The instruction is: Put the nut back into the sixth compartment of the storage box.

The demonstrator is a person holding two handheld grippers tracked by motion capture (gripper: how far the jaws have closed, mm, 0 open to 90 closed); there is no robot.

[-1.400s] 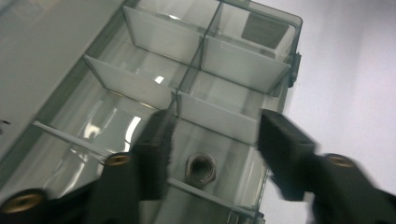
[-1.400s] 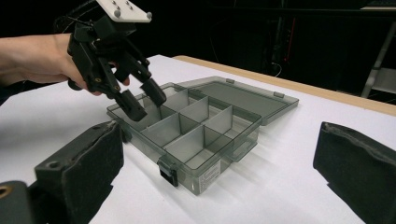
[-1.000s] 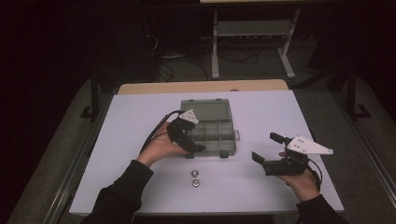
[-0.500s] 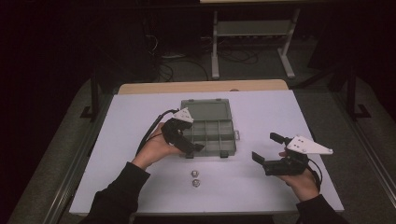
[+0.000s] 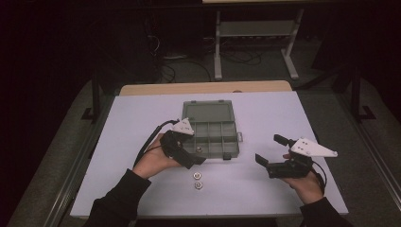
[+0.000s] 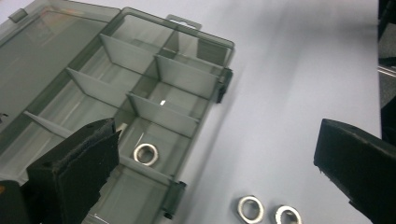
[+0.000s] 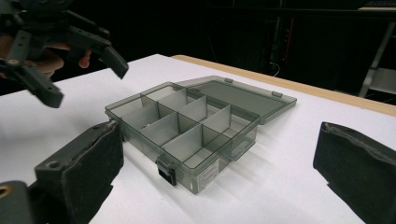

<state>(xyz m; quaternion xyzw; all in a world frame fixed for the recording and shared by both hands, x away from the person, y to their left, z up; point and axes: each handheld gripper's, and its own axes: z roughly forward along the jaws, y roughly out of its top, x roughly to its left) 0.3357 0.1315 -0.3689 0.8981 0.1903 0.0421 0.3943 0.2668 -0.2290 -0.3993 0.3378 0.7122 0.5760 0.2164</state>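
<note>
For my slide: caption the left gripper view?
Open left gripper above compartment box holding one nut; two nuts outside.

my left gripper (image 5: pixel 196 158) has pulled back a little toward me, away from the box (image 5: pixel 210 130). now a nut (image 6: pixel 145 154) lies in the box, and my jaws are wide apart.

Dark lab, white table (image 5: pixel 283 113), metal rack (image 5: pixel 255 33), floor cables (image 5: pixel 179 61)
</note>
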